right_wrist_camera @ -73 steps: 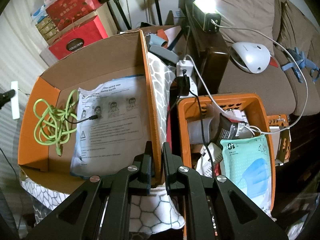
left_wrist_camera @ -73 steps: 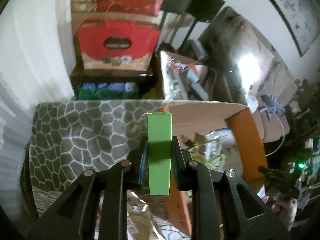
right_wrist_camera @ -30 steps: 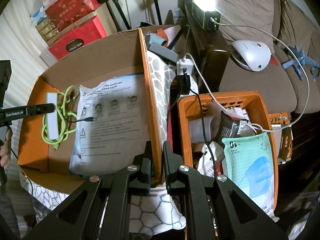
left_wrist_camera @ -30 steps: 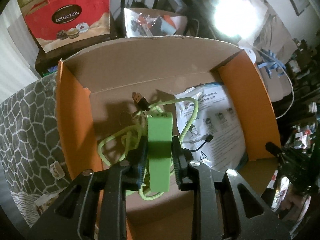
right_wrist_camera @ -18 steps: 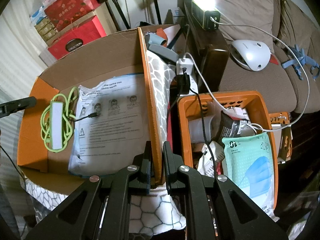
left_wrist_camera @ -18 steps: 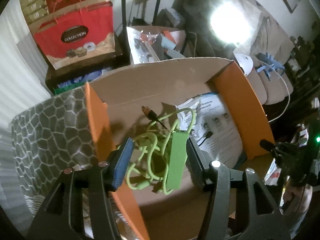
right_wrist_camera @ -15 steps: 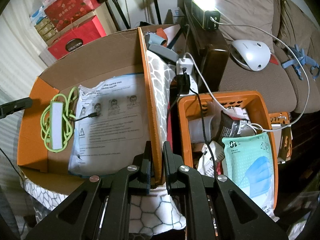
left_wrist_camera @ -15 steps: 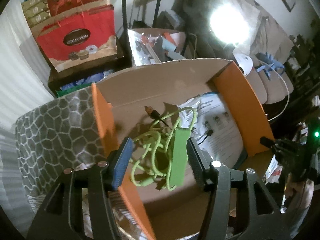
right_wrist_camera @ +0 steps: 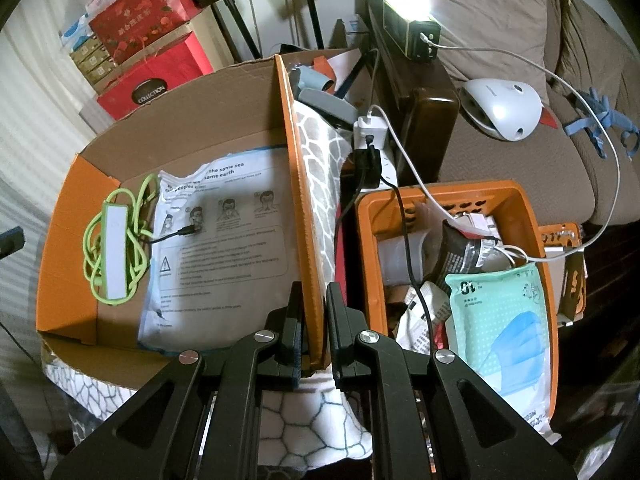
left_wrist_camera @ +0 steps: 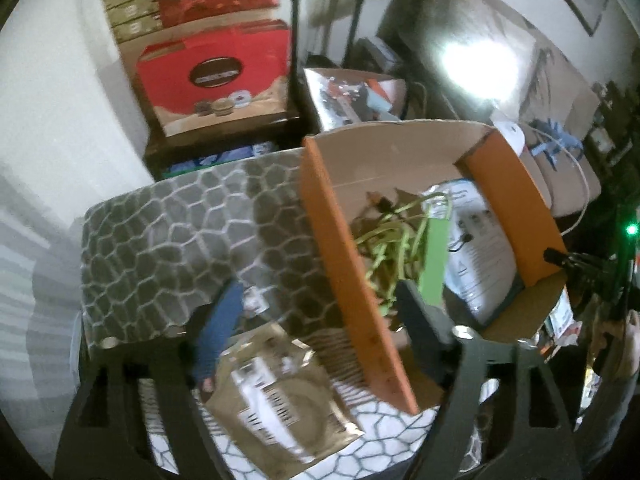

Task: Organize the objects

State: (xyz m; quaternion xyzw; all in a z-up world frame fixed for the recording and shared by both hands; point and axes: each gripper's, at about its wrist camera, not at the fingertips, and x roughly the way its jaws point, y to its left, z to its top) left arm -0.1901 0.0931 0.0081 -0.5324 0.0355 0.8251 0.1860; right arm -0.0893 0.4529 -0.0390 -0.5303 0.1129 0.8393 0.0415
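Note:
The green block lies loose on a coil of green cable at the left end of the cardboard box. My left gripper hovers left of that box. Its jaws are opening wide and nothing is held; the box's orange left wall only shows between the fingers, untouched. In this view the green block sits just beyond the right finger. My right gripper is shut on the box's orange right wall.
A printed mask packet covers the box floor. Right of the box stands an orange basket with packets and a charging cable. A gold packet lies on the pebble-patterned cloth. Red gift boxes are stacked behind.
My left gripper opened and let go of the green block, which dropped onto the cable. It then drew back up and left, out of the box. My right gripper stayed still.

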